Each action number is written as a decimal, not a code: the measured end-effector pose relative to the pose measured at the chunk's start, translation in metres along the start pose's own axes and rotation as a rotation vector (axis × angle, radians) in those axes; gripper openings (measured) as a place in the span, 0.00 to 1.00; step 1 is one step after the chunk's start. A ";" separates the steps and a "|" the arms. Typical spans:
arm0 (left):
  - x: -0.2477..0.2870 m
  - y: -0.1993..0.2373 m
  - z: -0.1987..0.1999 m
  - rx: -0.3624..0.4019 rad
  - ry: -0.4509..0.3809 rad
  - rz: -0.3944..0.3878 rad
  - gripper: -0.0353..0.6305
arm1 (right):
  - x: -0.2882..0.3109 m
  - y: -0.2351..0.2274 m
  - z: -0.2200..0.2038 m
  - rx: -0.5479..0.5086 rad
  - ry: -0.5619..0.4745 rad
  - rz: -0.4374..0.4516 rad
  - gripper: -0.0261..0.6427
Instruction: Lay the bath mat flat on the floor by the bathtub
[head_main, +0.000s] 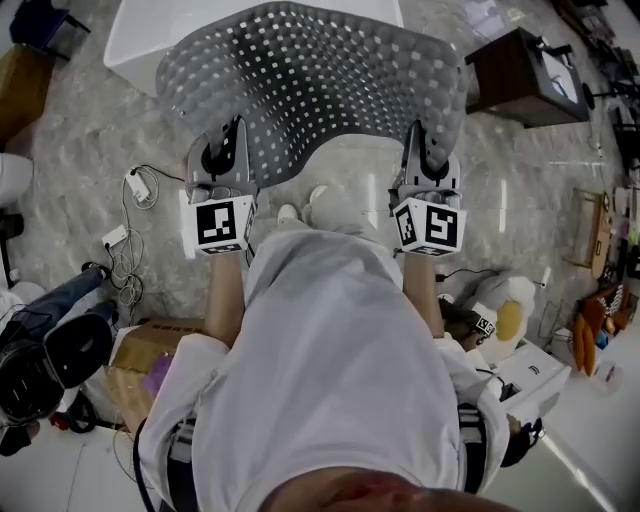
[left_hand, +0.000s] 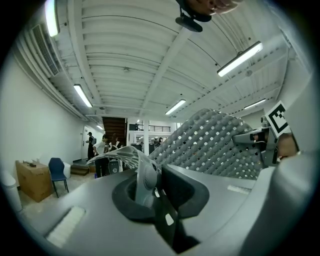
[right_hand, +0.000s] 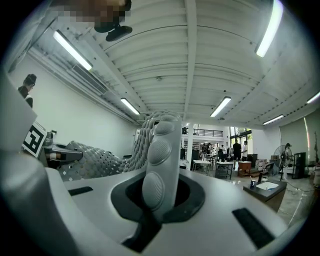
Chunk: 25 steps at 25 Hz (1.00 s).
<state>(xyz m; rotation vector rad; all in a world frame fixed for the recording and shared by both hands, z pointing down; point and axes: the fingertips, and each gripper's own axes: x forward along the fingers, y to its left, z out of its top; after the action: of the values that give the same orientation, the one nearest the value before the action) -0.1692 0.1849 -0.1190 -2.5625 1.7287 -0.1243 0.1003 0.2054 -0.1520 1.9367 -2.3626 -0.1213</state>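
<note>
Holding the bath mat (head_main: 310, 90) up off the floor (head_main: 90, 150) by its near edge, left gripper (head_main: 225, 140) and right gripper (head_main: 425, 145) both clamped on it, so next I'd guess lowering it flat beside the bathtub (head_main: 135, 30).

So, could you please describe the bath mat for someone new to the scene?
Find the white bathtub at the head view's top edge. Just below it, the left tool and right tool pinch the bath mat. It alone is a grey sheet dotted with holes.
</note>
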 end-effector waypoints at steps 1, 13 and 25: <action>-0.001 -0.002 -0.001 -0.004 -0.002 -0.003 0.10 | -0.002 0.000 -0.001 -0.008 0.005 -0.001 0.07; 0.021 0.010 -0.012 0.020 0.010 0.056 0.10 | 0.031 -0.012 -0.022 0.040 -0.006 0.007 0.07; 0.112 0.039 -0.061 0.102 0.154 0.098 0.10 | 0.129 -0.063 -0.092 0.120 0.059 0.017 0.07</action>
<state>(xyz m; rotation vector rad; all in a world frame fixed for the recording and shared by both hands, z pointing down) -0.1692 0.0667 -0.0571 -2.4486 1.8431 -0.4050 0.1468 0.0660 -0.0657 1.9413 -2.3987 0.0795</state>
